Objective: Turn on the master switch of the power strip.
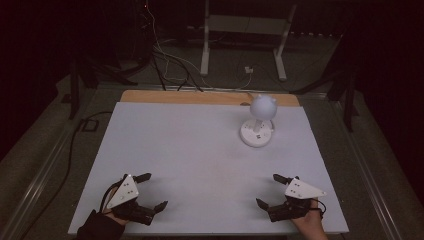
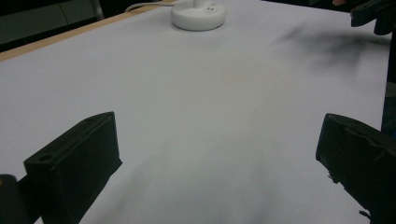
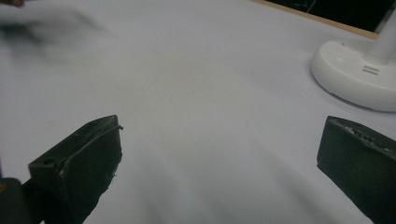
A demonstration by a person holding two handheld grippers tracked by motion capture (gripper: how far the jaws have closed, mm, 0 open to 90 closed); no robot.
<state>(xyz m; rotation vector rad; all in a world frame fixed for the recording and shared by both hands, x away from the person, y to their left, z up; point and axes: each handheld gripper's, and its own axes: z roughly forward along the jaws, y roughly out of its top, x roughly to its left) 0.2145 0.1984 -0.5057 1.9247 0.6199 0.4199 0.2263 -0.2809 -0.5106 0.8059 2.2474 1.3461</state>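
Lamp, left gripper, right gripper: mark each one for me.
lamp (image 1: 257,134), high view, on its round white base.
left gripper (image 1: 152,190), high view, midway between its open jaws.
right gripper (image 1: 268,190), high view, midway between its open jaws.

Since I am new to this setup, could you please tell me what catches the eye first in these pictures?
The small white lamp, with a round base and a globe head with two ear-like bumps, stands alone at the far right of the white table. Near the front edge, the left tool and the right tool sit at either side, both with jaws spread wide and holding nothing.
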